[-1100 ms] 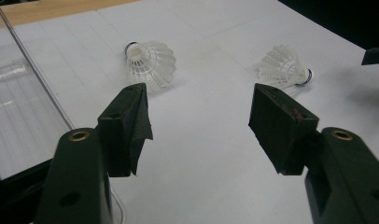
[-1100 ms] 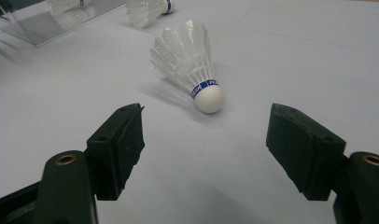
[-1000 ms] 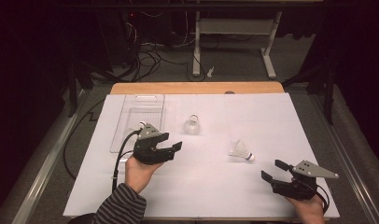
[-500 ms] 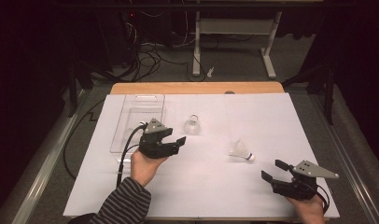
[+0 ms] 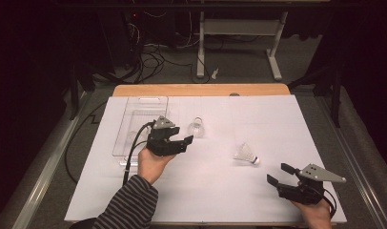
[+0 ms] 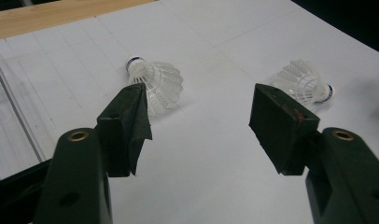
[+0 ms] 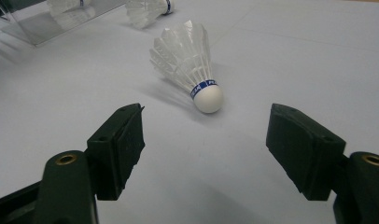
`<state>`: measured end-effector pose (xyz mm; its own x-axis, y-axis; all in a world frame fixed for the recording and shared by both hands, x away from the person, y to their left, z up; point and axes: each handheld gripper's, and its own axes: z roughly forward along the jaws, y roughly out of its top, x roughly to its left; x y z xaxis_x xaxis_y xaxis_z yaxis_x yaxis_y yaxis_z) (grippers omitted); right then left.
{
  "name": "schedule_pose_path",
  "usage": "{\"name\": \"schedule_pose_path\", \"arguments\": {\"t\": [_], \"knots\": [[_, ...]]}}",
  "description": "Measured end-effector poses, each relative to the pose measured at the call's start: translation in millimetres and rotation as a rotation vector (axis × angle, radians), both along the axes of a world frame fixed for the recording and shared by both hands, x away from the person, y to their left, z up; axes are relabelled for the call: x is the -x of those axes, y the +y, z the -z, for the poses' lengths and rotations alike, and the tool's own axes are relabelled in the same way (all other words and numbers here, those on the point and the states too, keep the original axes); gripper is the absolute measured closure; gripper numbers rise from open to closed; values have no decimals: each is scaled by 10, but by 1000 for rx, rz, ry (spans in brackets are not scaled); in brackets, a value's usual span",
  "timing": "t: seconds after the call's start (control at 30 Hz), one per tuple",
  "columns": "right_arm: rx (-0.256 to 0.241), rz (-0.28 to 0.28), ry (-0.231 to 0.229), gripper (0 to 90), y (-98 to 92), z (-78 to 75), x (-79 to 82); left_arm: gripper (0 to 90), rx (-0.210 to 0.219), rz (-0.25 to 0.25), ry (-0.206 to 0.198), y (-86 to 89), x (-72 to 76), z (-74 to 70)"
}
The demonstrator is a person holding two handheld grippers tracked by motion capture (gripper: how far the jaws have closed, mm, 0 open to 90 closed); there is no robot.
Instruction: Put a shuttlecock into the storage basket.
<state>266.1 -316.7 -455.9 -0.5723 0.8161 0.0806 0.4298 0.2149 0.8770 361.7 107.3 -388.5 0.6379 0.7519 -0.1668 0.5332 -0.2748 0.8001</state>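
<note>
Nearest to you, your right tongs (image 5: 276, 174) sat low at the near right corner of the white paper-covered table (image 5: 287, 119), jaws apart and holding nothing. In the right gripper view those tongs (image 7: 204, 140) faced a white feathered shuttlecock with a blue band and a round white cork (image 7: 190, 63), which lay on its side just ahead of the open jaws, cork end toward you, touching neither jaw. In the high view that same shuttlecock (image 5: 245, 153) lay on the paper between your two hands, somewhat nearer the right one and clear of both.

Farther in, your left hand (image 5: 153, 164), in a striped sleeve (image 5: 129, 205), held the left tongs (image 5: 186, 141) over the middle left of the table, jaws spread and empty. In the left gripper view the left tongs (image 6: 199, 109) pointed at a second white feathered shuttlecock with a blue-banded cork (image 6: 155, 84), which lay on its side just beyond the left jaw's tip, not gripped. From above, this second shuttlecock (image 5: 196, 127) lay just past the jaw tips.

Beside your left hand, toward the table's left, stood a clear rectangular plastic tray (image 5: 134, 121) on the paper. At the far edge a strip of bare light wooden tabletop (image 5: 201, 89) showed beyond the paper.
</note>
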Motion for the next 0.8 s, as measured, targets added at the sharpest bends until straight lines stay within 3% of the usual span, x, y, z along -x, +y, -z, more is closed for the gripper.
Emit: {"name": "schedule_pose_path", "arguments": {"t": [0.8], "knots": [[-2,1,-1,283,-6,0,-2,383,20,-31,25,-4,-249,-33]]}}
